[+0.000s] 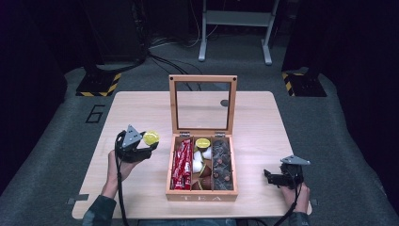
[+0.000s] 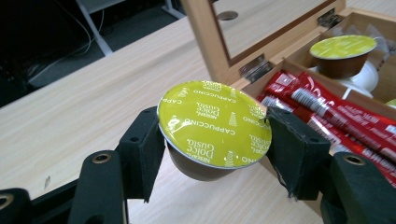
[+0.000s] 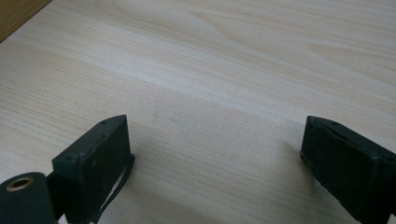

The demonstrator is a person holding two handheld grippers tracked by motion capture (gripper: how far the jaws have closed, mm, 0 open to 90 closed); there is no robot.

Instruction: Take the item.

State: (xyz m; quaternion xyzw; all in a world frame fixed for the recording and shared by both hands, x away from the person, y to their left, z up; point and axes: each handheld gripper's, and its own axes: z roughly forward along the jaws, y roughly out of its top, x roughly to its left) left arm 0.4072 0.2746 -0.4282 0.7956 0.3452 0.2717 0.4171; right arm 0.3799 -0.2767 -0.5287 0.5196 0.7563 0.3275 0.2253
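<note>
A brown coffee capsule with a yellow-green foil lid (image 2: 215,123) is clamped between the pads of my left gripper (image 2: 212,140), held above the table just left of the wooden tea box (image 1: 201,195). In the high view the capsule (image 1: 151,138) and left gripper (image 1: 149,143) hover left of the box. The box stands with its glass lid (image 1: 203,103) upright; its left compartment holds red sachets (image 1: 182,164), the middle one several capsules (image 1: 203,142), the right one dark pieces (image 1: 222,162). My right gripper (image 1: 267,176) is low over the table right of the box, its jaws wide apart (image 3: 215,154) with nothing between them.
The light wooden table (image 1: 141,108) has bare surface all around the box. A small round hole (image 1: 225,102) sits in the tabletop behind the lid. Beyond the table lie cables and a metal stand (image 1: 235,28) on the grey floor.
</note>
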